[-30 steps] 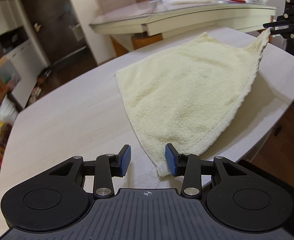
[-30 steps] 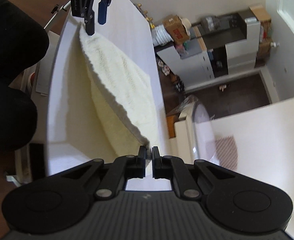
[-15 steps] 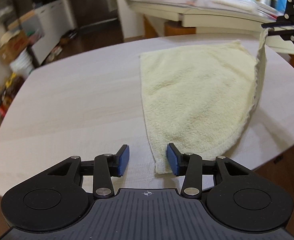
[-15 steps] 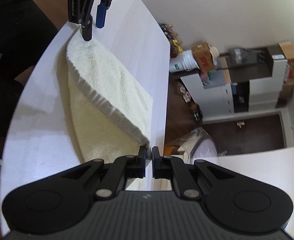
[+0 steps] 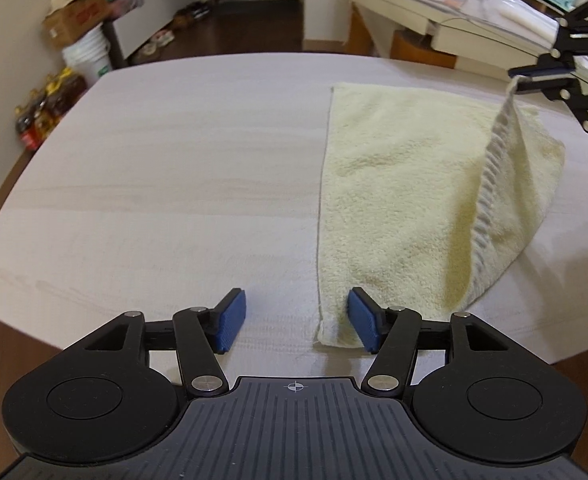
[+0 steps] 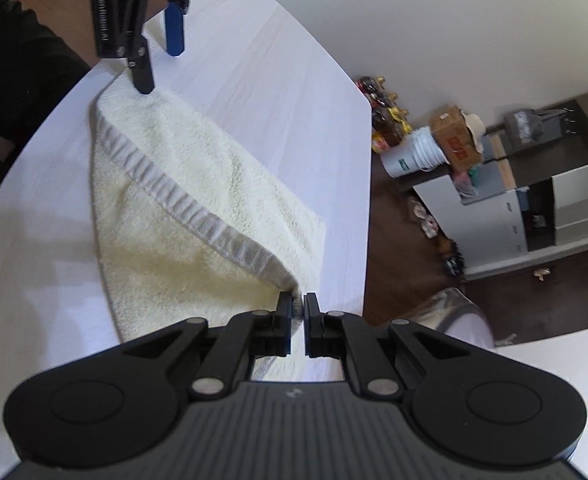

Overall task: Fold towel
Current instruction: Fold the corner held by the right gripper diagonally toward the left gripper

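My right fingers (image 6: pixel 298 312) pinch the pale-yellow terry towel (image 5: pixel 398 200) by its ribbed hem corner, lifted off the pale wood-grain desk (image 5: pixel 154 184). My left fingers (image 5: pixel 296 322) are spread apart, straddling the near corner.

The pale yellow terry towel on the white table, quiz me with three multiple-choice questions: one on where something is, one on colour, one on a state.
1. Where is the near corner of the pale yellow terry towel?
A. Between the open fingers of the left hand-held gripper
B. Hanging off the white table
C. Under a box

2. What colour are the left hand-held gripper's pads?
A. Red
B. Blue
C. Green

3. What is the right hand-held gripper doing?
A. Open, apart from the towel
B. Lying on the table
C. Shut on a lifted towel corner

Answers: 1 A, the corner lies flat between the spread fingers. 2 B, both pads are blue. 3 C, the hem rises to its closed fingers.
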A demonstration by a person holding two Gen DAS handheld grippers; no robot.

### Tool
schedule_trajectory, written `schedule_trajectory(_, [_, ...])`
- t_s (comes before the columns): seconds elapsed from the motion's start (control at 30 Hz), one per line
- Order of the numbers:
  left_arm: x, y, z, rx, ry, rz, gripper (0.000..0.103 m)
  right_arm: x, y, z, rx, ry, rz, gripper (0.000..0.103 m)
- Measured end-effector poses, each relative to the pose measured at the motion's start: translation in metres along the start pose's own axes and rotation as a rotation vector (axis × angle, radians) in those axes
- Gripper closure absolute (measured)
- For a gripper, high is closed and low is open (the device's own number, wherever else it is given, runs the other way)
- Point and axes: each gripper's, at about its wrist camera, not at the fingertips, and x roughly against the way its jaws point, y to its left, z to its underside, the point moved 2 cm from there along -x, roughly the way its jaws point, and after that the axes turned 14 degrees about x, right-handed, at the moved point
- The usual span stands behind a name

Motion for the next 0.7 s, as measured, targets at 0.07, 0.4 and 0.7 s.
schedule_trajectory(0.07, [0.000,0.001,-0.001,0.013,0.008,-0.008,0.039,-0.006,-0.005,0.002,0.004,-0.013,-0.011,0.096])
schedule_trajectory(0.4, [-0.002,-0.001,-0.007,0.013,0.035,-0.012,0.039,-0.063,-0.043,0.001,0.052,-0.075,-0.055,0.096])
schedule_trajectory(0.7, [-0.004,0.001,-0.014,0.020,0.044,0.005,0.041,-0.098,-0.055,-0.002,0.057,-0.099,-0.093,0.096])
